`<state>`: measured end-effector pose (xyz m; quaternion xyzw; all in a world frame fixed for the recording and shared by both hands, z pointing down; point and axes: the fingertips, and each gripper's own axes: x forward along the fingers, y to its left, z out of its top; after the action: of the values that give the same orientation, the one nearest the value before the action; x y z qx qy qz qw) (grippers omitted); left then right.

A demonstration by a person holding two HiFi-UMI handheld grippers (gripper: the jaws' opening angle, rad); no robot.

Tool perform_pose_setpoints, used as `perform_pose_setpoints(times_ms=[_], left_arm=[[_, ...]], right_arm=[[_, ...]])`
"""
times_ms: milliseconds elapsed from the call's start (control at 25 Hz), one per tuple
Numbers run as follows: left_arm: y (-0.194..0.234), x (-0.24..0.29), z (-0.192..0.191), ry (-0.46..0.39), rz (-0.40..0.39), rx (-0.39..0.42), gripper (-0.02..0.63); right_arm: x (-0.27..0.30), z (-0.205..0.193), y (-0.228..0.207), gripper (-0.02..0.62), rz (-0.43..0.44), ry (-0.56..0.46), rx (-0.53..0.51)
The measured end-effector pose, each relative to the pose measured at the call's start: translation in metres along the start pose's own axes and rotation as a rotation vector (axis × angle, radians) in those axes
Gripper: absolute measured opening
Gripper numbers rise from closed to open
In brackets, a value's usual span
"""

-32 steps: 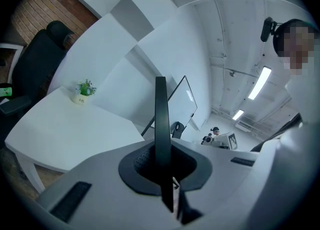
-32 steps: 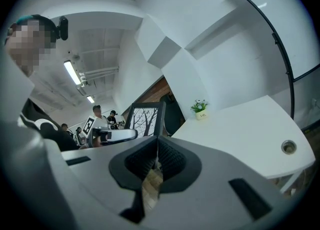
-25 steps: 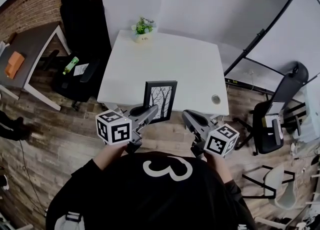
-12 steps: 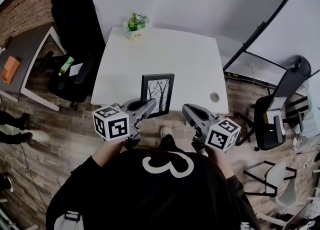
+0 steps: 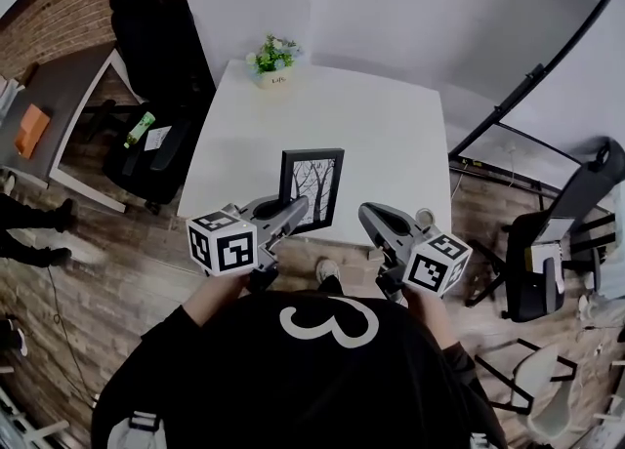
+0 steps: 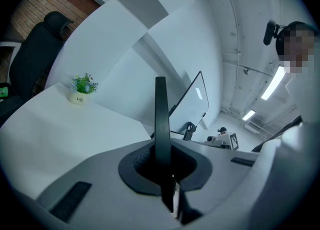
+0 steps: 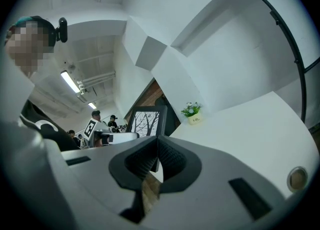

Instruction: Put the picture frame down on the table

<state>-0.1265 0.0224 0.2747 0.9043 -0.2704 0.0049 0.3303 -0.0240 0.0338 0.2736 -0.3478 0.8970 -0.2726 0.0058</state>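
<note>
Left gripper [image 5: 293,211] is clamped on the edge of the frame [image 5: 312,188], which is upright at the near edge of the bench [image 5: 371,135]. Right gripper [image 5: 369,215] is closed and empty, just beside the frame.

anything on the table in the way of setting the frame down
Nothing visible. The picture frame, clamped in the left gripper, is over the white table near edge; the potted plant sits at the far edge, the cable hole off right.
</note>
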Motion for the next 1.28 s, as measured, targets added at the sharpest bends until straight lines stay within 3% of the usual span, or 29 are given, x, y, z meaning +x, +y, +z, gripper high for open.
perform_pose_setpoints(times_ms=[440, 1280], left_arm=[[0.038, 0.04, -0.001, 0.047, 0.059, -0.053, 0.026], [0.095, 0.079, -0.026, 0.149, 0.101, -0.145, 0.026]], right_arm=[[0.025, 0.007, -0.057, 0.025, 0.022, 0.034, 0.06], [0.037, -0.018, -0.115, 0.023, -0.041, 0.107, 0.165]])
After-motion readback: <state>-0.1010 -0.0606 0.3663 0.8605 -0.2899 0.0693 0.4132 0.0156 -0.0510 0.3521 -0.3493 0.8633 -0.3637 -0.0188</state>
